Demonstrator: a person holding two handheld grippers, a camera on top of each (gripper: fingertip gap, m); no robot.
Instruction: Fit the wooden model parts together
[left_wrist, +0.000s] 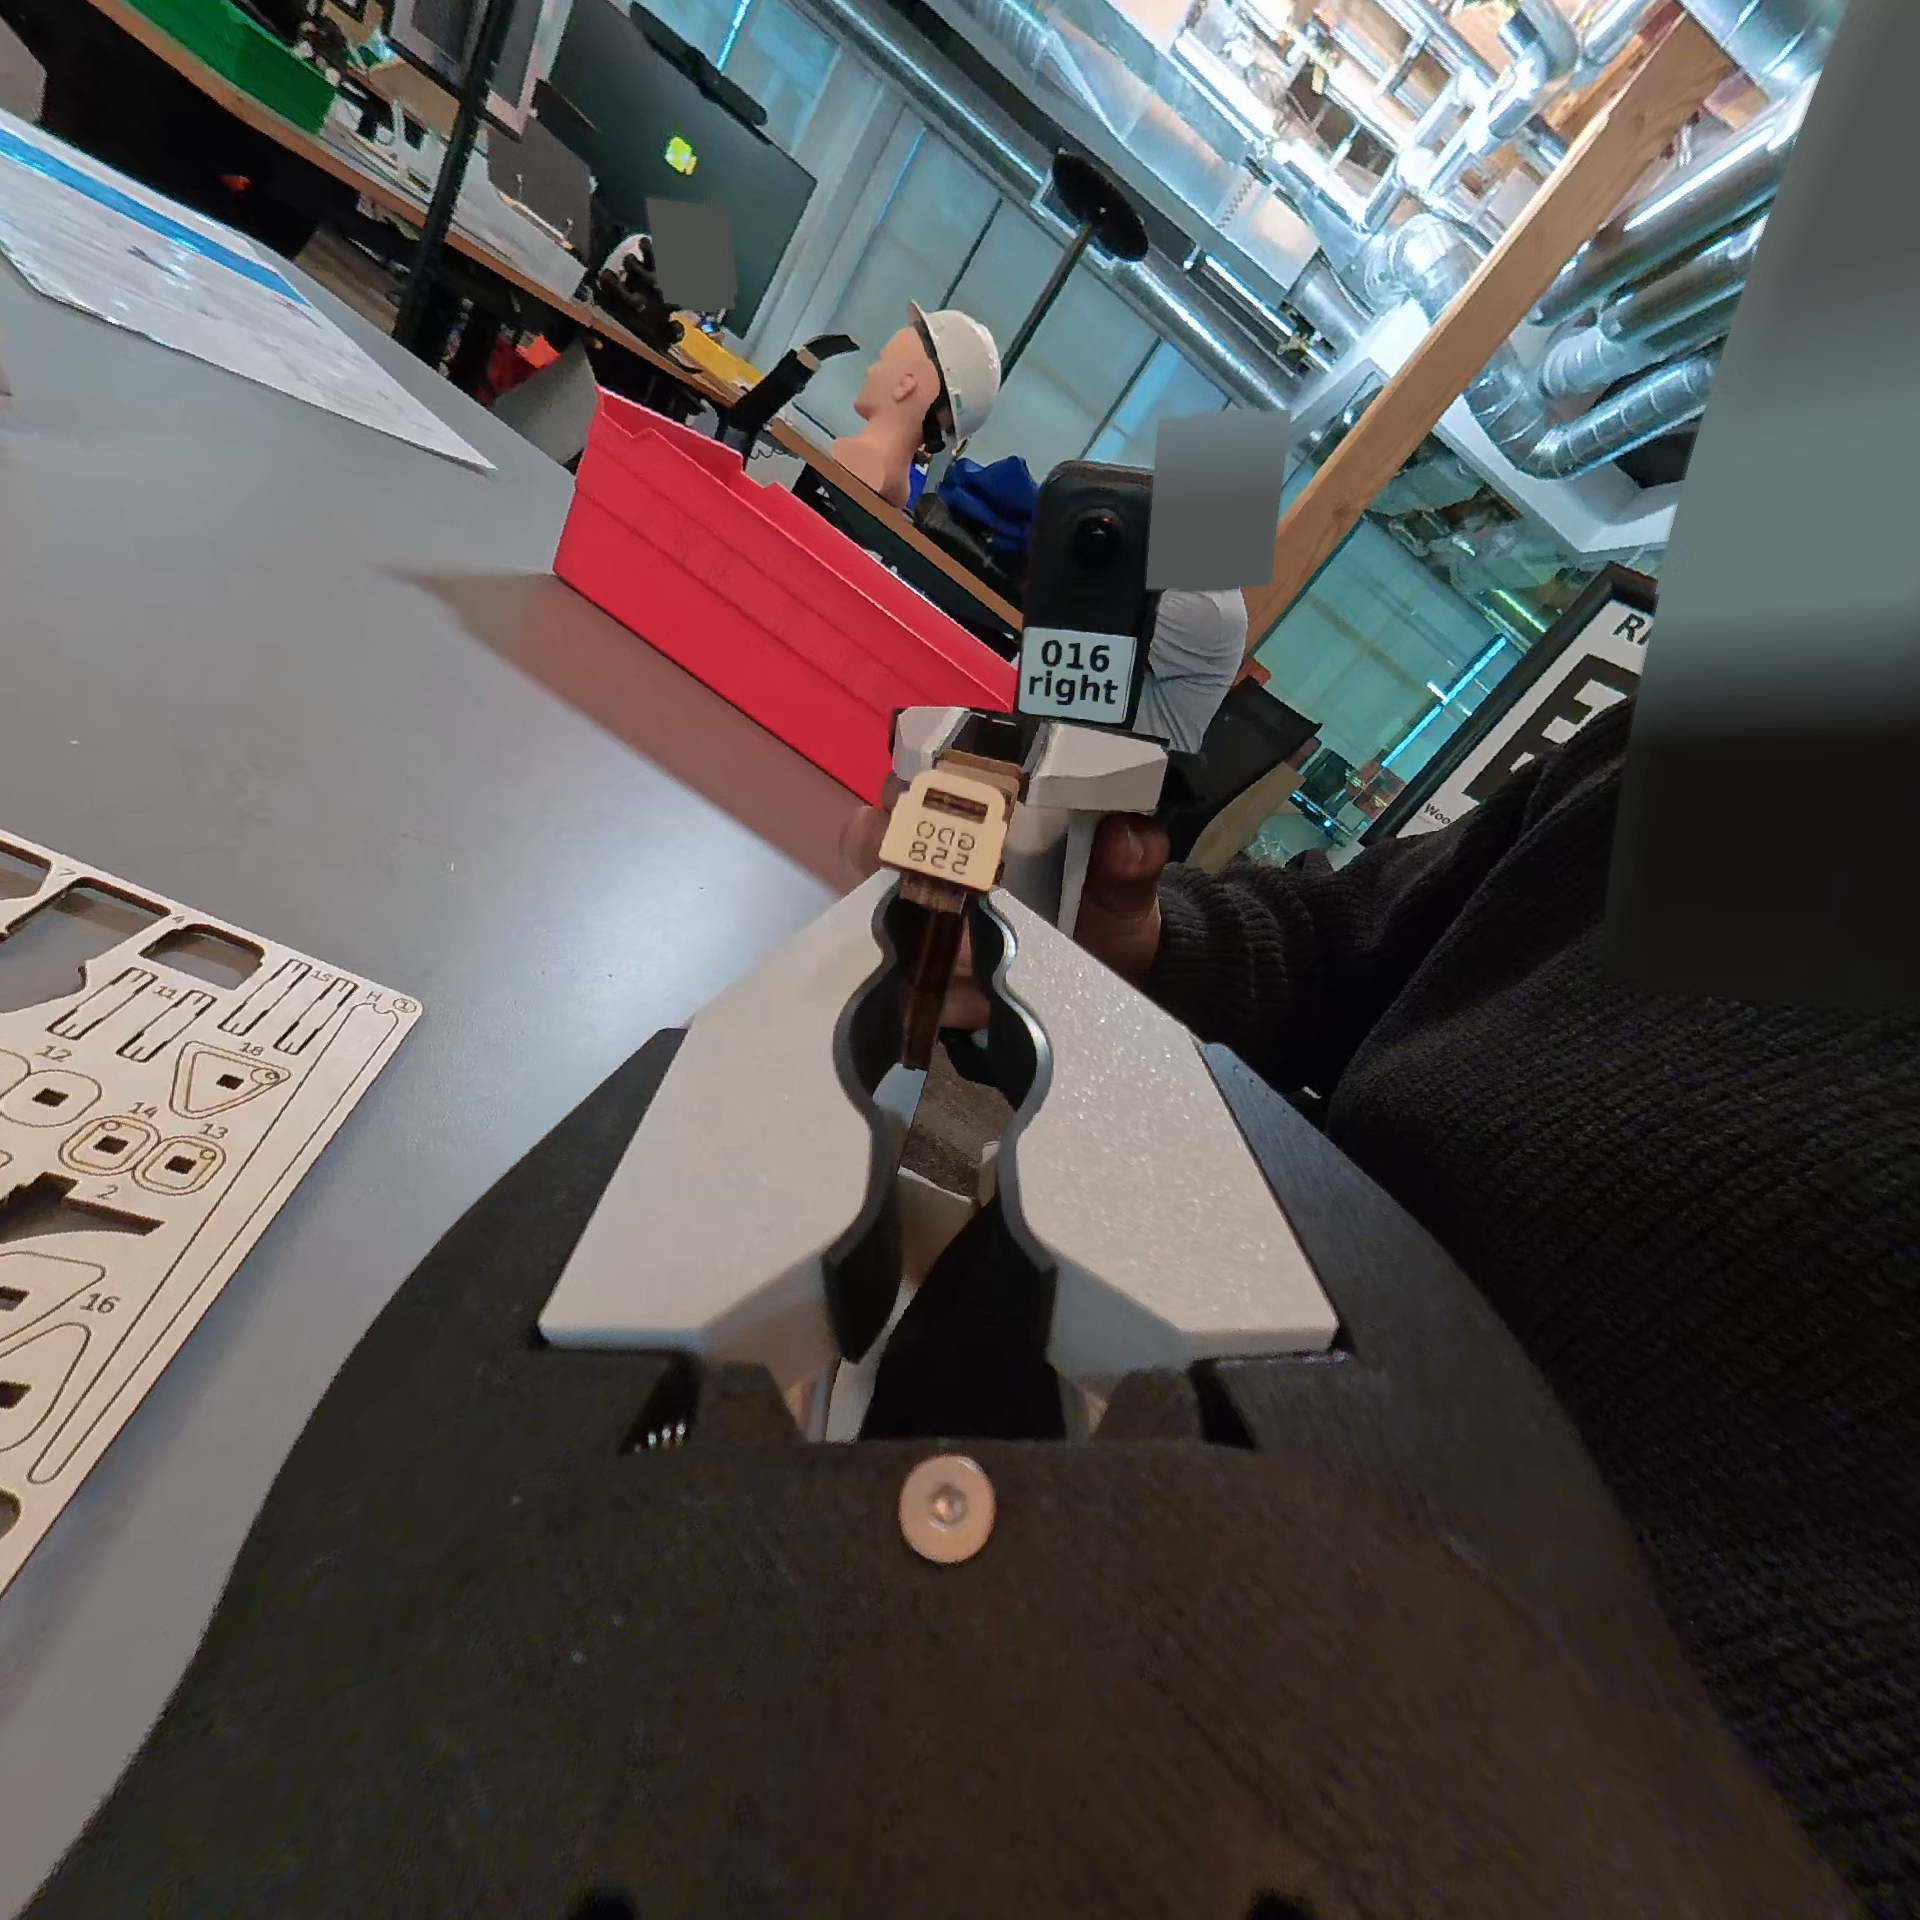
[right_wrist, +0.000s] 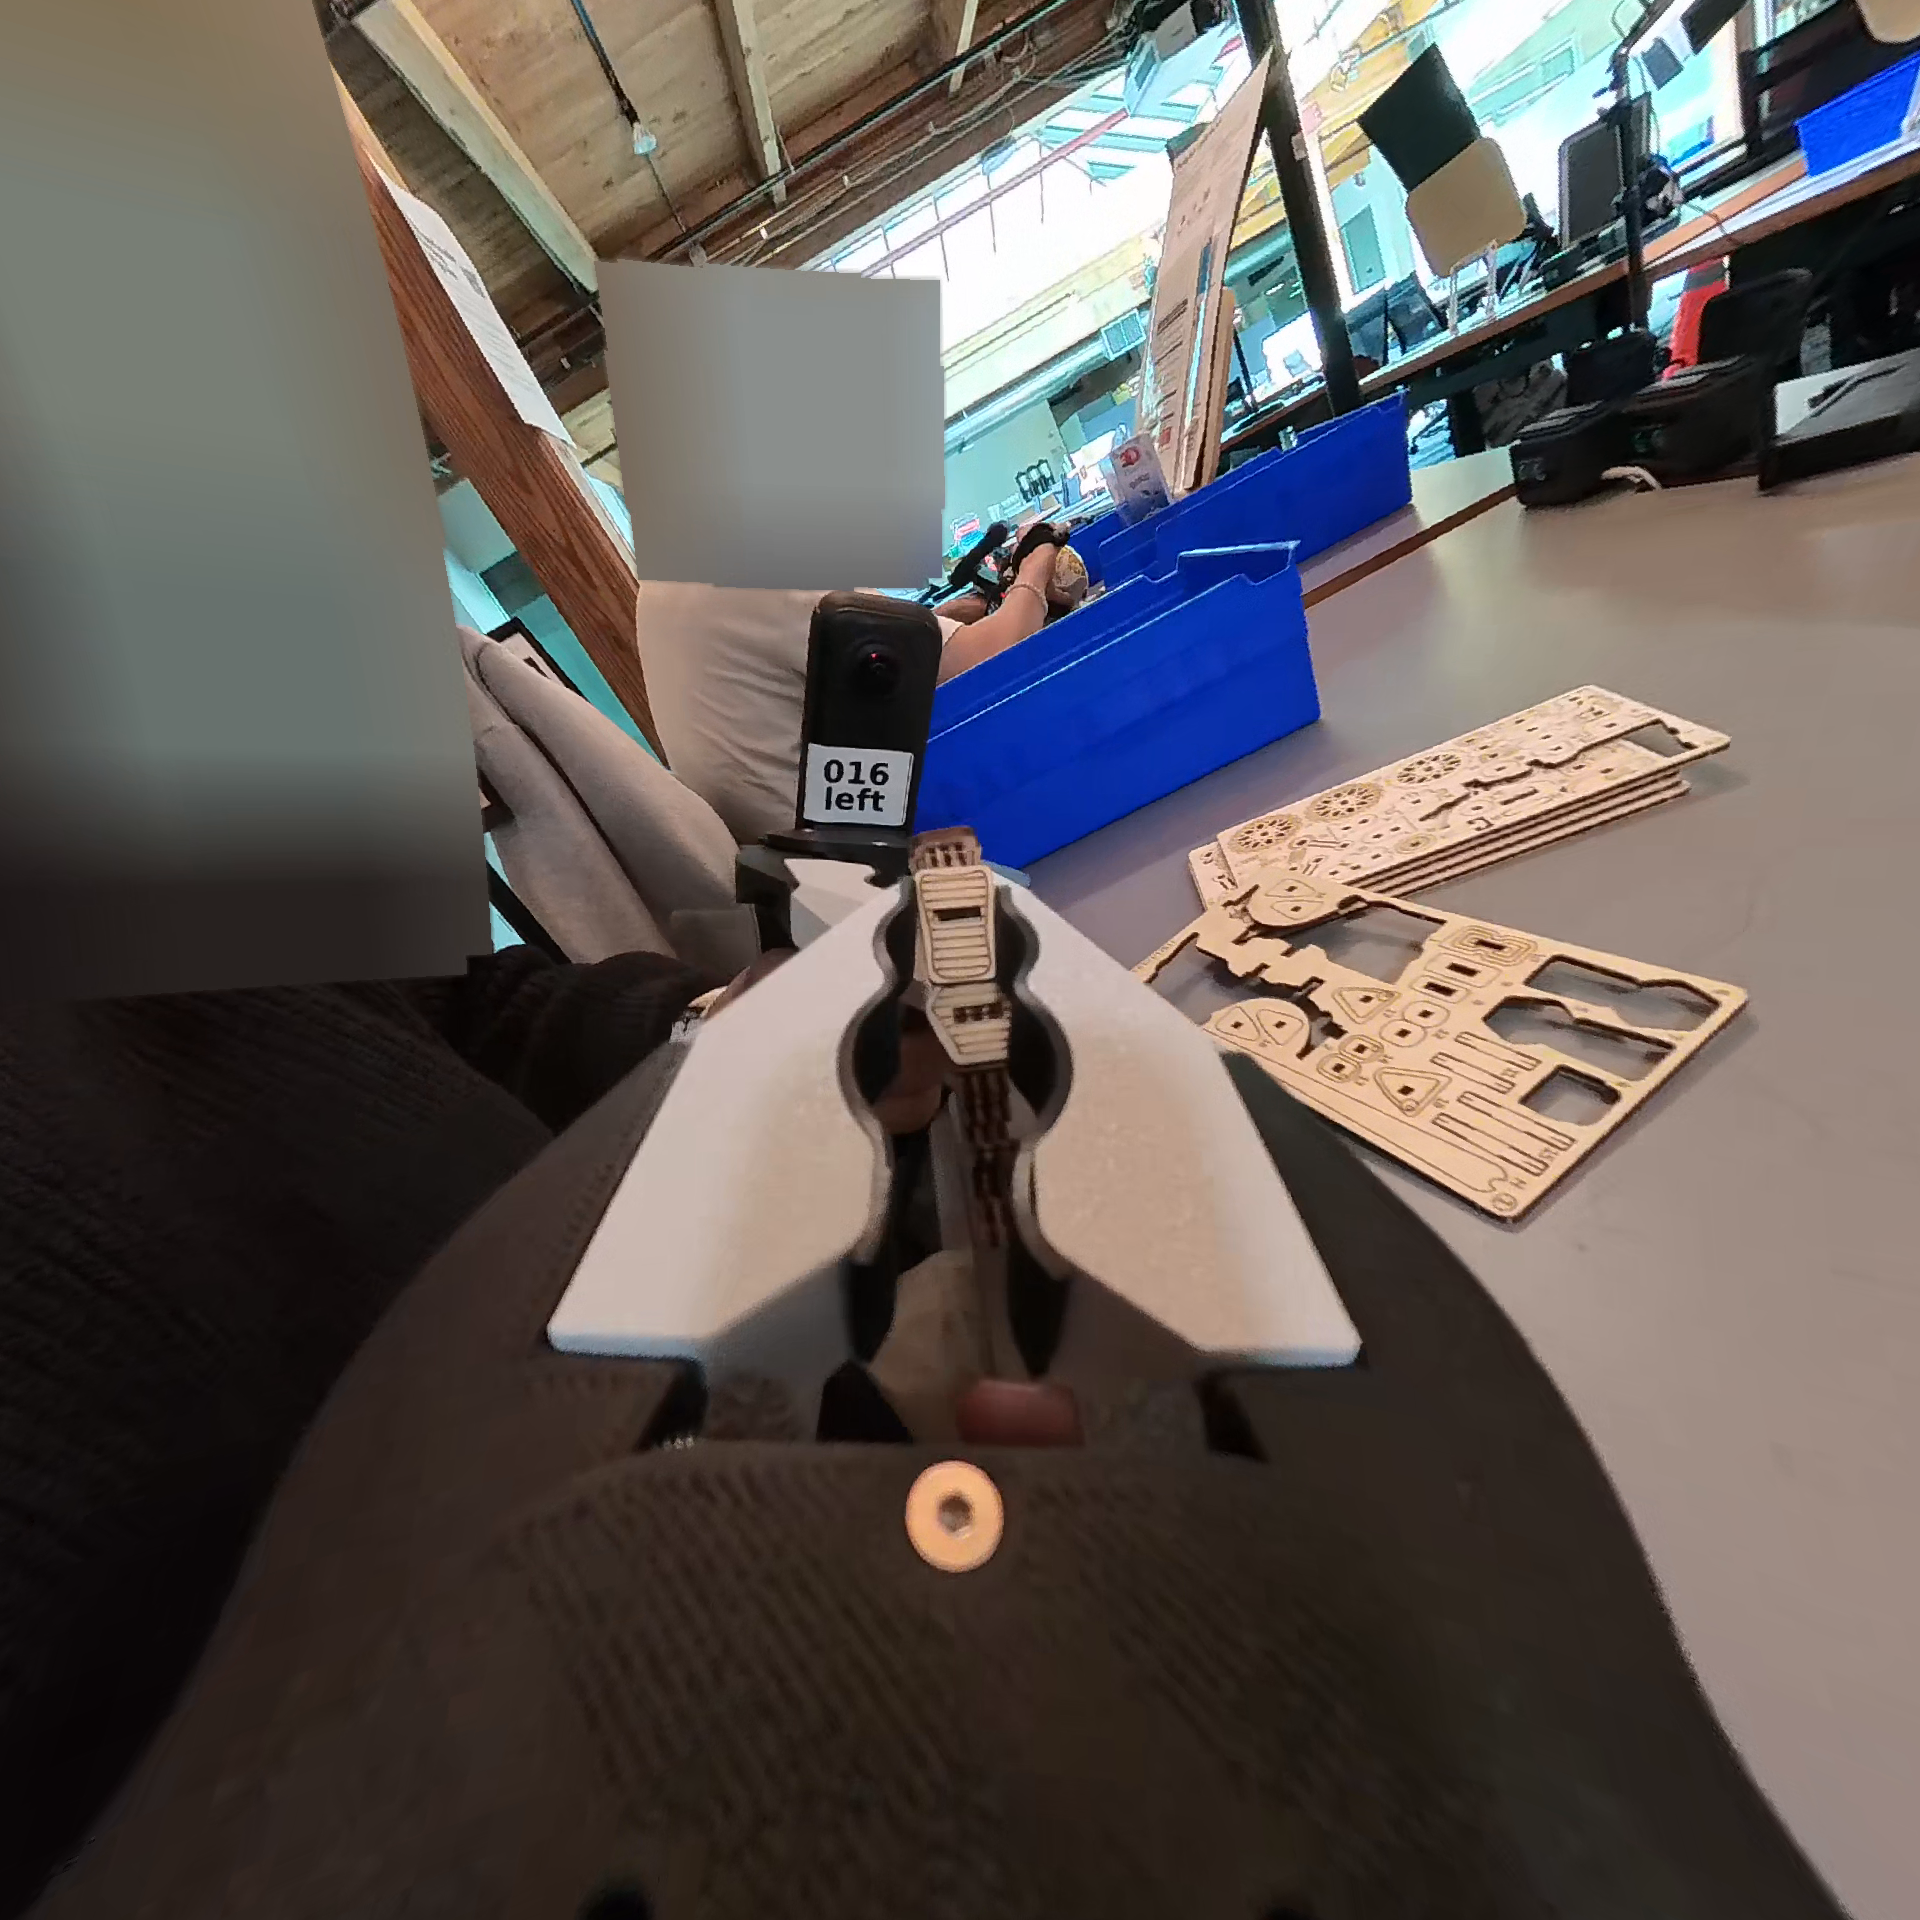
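A small wooden model assembly (left_wrist: 943, 836) of thin stacked plates, with a pale engraved plate across its end, is held above the grey table (left_wrist: 416, 779). My left gripper (left_wrist: 940, 909) is shut on its dark layered edge. My right gripper (right_wrist: 958, 904) faces the left one and is shut on the same assembly (right_wrist: 961, 966), whose slatted pale plates show between its grey fingers (right_wrist: 769, 1122). In the left wrist view, the right gripper (left_wrist: 997, 753) sits just beyond the assembly. In the right wrist view, the left gripper (right_wrist: 821, 883) sits just behind it.
A punched wooden parts sheet (left_wrist: 156, 1143) lies at the left; it also shows in the right wrist view (right_wrist: 1455, 1049) with a stack of sheets (right_wrist: 1475, 800) behind. A red bin (left_wrist: 748, 592), a blue bin (right_wrist: 1122, 707) and a printed paper (left_wrist: 208, 301) stand farther back. Dark sleeves (left_wrist: 1558, 1143) flank the grippers. Less than 4 cm separates the two grippers' tips.
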